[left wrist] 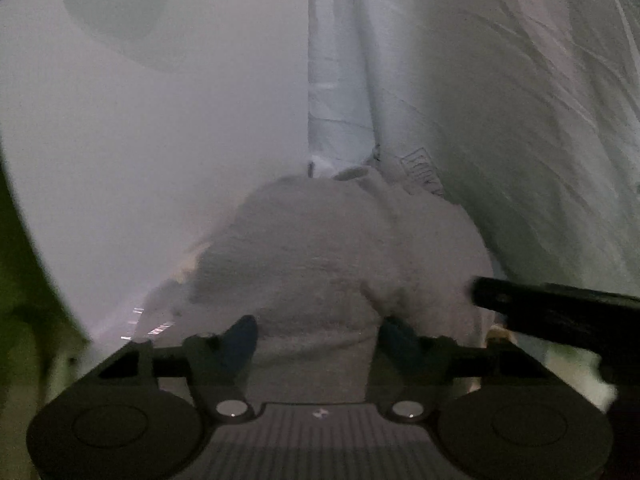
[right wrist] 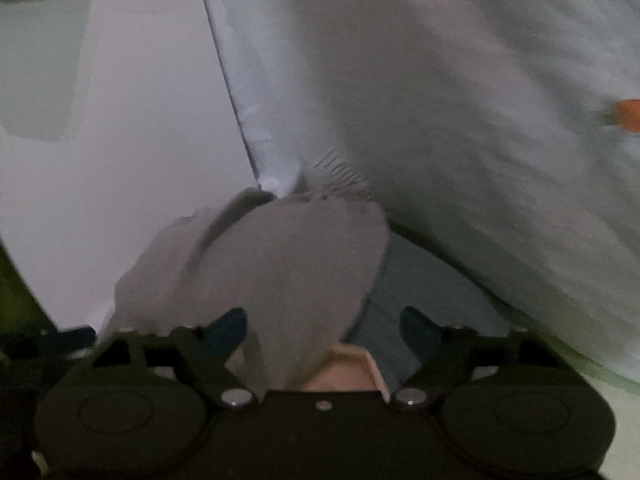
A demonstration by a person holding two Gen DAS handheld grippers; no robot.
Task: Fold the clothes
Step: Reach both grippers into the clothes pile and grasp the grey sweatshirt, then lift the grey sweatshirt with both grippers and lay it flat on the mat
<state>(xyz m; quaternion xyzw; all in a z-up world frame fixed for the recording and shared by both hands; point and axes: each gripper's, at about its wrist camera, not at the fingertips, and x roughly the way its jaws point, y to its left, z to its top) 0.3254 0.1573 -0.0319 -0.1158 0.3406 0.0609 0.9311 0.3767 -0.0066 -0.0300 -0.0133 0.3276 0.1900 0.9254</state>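
A: Clothes fill both wrist views, dim and blurred. From the left wrist, a pale grey garment (left wrist: pixel 340 256) bulges up from six o'clock toward the centre, running straight between the fingers of the left gripper (left wrist: pixel 318 334).

B: Is that gripper holding it?

A: The cloth sits between the two dark fingertips (left wrist: pixel 242 334), and they stand partly apart with fabric filling the gap. Whether the pads press on it, I cannot tell. At three o'clock a dark bar, seemingly part of the other tool (left wrist: pixel 560 312), crosses the cloth's edge.

B: And the right side?

A: From the right wrist, the same grey garment (right wrist: pixel 280 264) lies ahead of the right gripper (right wrist: pixel 324 328), leaning toward ten o'clock. It covers the left fingertip (right wrist: pixel 226 328); the right fingertip stands clear of it over a bluish surface (right wrist: pixel 432 280). Those jaws are spread, not closed on the cloth.

B: What surrounds it?

A: White wrinkled sheeting (right wrist: pixel 480 120) sweeps from twelve to four o'clock. A small orange object (right wrist: pixel 630 116) shows at three o'clock.
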